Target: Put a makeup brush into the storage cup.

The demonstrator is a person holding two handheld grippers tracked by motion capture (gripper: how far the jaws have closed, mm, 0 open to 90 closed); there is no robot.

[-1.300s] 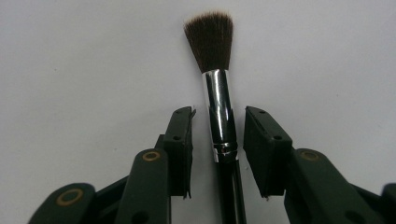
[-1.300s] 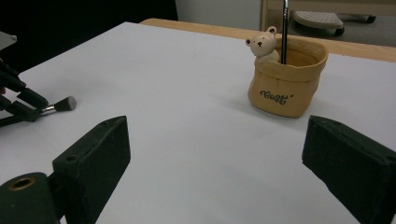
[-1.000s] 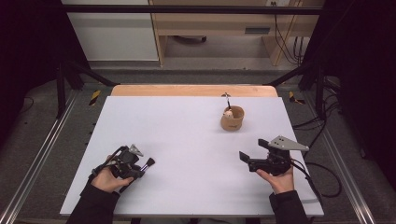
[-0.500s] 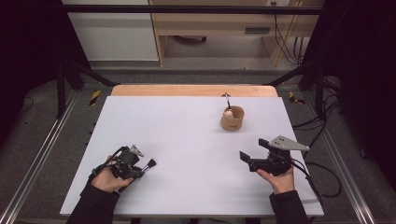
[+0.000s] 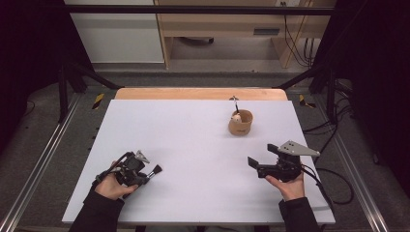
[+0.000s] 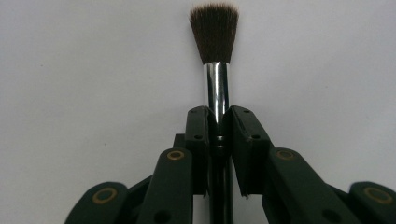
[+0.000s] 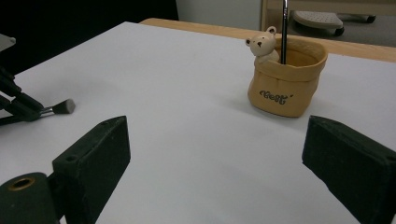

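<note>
clamping the brush [image 6: 217, 93] by its metal ferrule, my left gripper [image 5: 145, 175] sits low over the near left of the white worktop [image 5: 193, 145], bristles pointing inward. my right gripper [image 5: 255, 165] has its jaws spread wide and bare, aimed toward the tan pot [image 7: 286, 79] at the far right.

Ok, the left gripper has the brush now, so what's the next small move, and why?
Probably lift the black-handled, dark-bristled brush off the white table and carry it toward the tan bear-decorated ceramic holder. The left gripper is already shut on the brush's metal ferrule, and the holder stands upright with one tool already inside.
</note>
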